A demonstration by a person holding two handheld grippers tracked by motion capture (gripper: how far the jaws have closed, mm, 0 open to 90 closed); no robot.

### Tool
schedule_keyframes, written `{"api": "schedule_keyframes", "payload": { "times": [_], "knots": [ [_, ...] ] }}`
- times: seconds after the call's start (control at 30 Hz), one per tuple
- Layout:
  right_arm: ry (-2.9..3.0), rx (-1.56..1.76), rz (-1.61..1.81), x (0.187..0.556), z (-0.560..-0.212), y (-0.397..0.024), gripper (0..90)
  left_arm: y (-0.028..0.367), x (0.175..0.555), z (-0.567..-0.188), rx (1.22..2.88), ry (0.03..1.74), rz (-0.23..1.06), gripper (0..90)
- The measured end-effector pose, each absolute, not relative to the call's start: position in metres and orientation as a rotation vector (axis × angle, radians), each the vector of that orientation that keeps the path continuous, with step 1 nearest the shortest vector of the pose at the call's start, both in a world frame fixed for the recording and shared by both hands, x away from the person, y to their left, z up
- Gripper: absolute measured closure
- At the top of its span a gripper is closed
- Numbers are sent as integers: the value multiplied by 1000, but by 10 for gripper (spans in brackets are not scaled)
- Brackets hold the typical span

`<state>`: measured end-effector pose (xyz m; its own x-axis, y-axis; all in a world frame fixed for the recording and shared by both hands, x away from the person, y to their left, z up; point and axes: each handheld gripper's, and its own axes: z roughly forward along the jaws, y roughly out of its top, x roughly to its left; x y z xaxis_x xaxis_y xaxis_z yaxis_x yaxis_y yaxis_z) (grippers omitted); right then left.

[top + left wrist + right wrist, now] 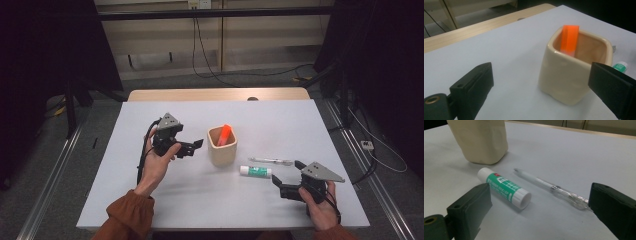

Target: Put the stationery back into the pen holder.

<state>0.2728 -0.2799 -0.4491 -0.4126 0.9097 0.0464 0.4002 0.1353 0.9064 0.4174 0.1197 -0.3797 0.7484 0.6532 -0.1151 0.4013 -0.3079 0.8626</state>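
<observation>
Altogether one glue stick [504, 188]; one pen [551, 188].

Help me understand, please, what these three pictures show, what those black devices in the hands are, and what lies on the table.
A person sits at a white table holding a two-jaw gripper in each hand. The high view looks down from above; the other two pictures come from cameras riding on the grippers, looking along their black jaws. The left gripper is open, facing a cream cup with an orange marker standing inside. The right gripper is open too, aimed at a green glue stick and a clear pen lying side by side. Neither gripper holds anything.
</observation>
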Motion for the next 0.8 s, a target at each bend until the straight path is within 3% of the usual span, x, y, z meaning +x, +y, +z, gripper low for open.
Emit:
{"api": "schedule_keyframes", "payload": {
  "times": [0.07,0.8],
  "knots": [
    [1891,1244,1244,273,-449,-279,45,123,416,-383,1927,839,260,61],
    [1920,1250,1210,271,-450,-278,52,154,387,-400,2004,814,330,89]
  ]
}}
